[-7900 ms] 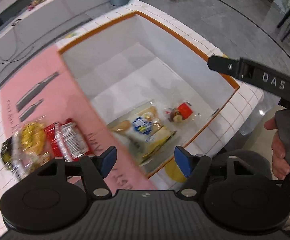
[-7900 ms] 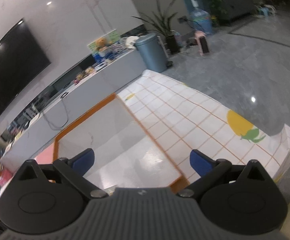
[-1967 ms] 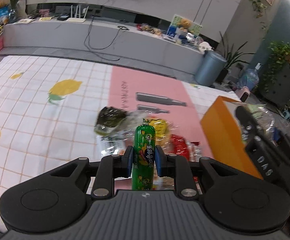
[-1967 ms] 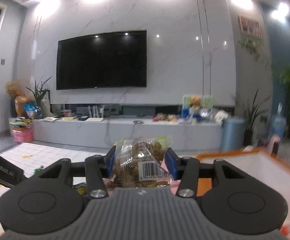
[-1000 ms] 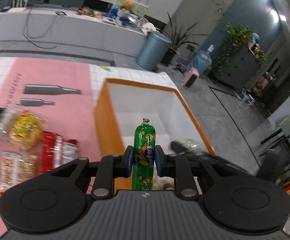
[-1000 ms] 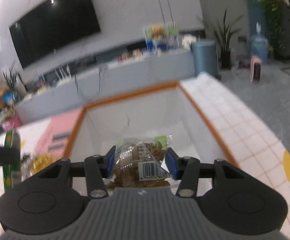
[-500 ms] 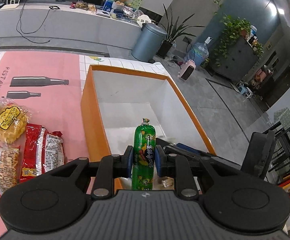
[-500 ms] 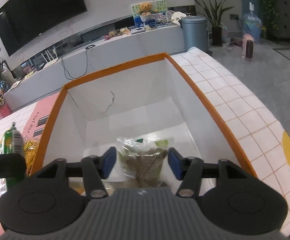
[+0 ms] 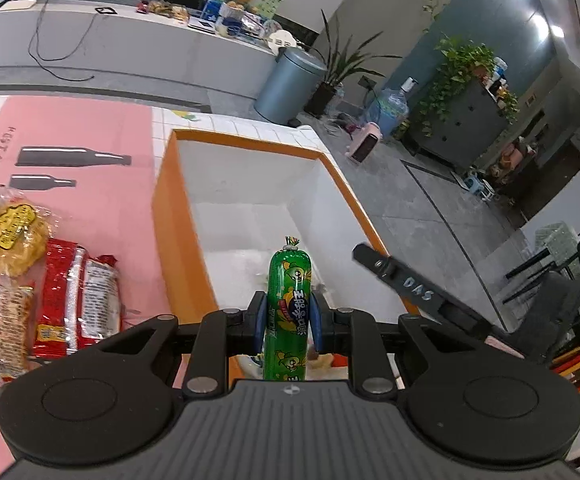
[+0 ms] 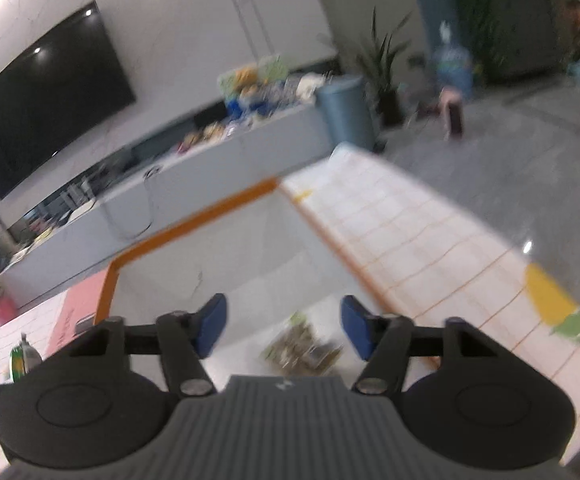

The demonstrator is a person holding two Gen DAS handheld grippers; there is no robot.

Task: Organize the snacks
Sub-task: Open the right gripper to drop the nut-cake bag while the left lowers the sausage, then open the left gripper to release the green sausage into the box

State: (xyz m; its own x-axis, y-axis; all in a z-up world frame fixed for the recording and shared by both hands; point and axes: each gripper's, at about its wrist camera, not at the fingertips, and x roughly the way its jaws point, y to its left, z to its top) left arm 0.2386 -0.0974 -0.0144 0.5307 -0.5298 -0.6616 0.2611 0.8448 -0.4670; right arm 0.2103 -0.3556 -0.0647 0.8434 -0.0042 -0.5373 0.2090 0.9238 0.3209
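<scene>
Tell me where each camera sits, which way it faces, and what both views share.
Left wrist: on the left gripper, looking down over the orange box; its jaws clamp a green sausage.
Right wrist: on the right gripper, jaws just opening above the clear snack bag lying in the box.
Shared: box, sausage, grey bin.

Box [image 9: 161, 216] at frame centre on the tablecloth [image 9: 225, 124], mat [image 9: 89, 128] to its left bearing snack packets [image 9: 77, 296] at lower left; one bag [image 10: 302, 348] lies inside the box; bin [image 9: 285, 80] behind, upper centre.
</scene>
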